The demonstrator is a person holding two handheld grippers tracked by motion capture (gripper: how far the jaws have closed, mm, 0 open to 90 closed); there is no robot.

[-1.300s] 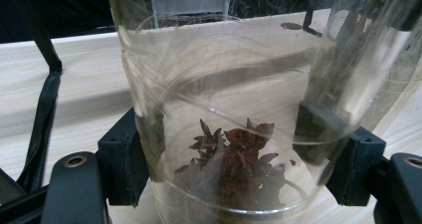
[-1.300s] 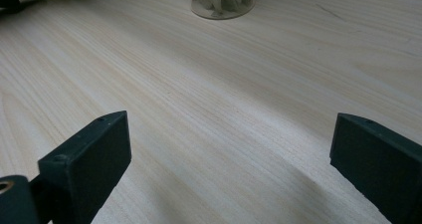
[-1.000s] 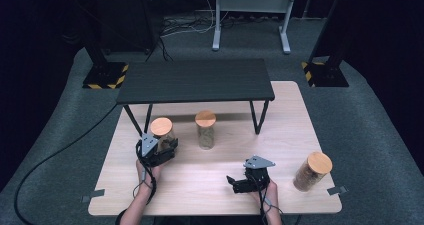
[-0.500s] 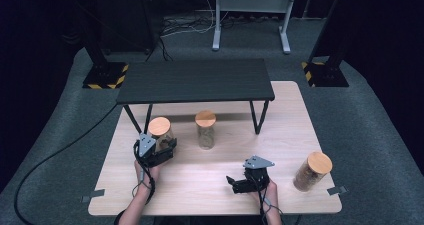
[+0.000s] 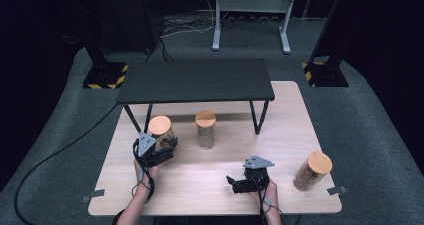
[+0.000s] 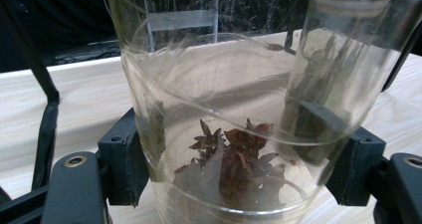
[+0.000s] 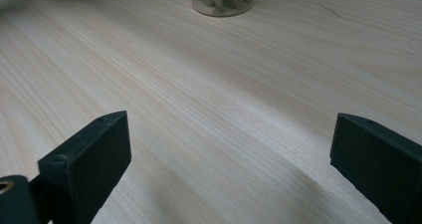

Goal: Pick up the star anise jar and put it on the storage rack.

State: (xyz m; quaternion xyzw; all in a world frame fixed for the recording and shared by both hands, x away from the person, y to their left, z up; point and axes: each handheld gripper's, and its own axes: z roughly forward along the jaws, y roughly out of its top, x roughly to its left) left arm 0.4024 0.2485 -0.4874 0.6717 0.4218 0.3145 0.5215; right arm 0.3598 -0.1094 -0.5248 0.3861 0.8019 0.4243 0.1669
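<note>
Glass jar (image 6: pixel 224 134) clamped between left gripper (image 6: pixel 239 169) pads

Worktop (image 5: pixel 210 185): pale wood, fine straight grain, matt and smooth. Held jar (image 6: pixel 219 134): clear glossy glass with reflections, dry dark-brown star-shaped spice inside; lid (image 5: pixel 159 125) light wood, smooth. Left gripper (image 5: pixel 159 152) fingers (image 6: pixel 124 164): black matt plastic, metal screw heads. Right gripper (image 7: pixel 229 174) fingers (image 7: pixel 89 169): same matt black. Shelf (image 5: pixel 195 80): dark matt top, black metal legs. Floor (image 5: pixel 380 135): grey carpet, rough.
</note>
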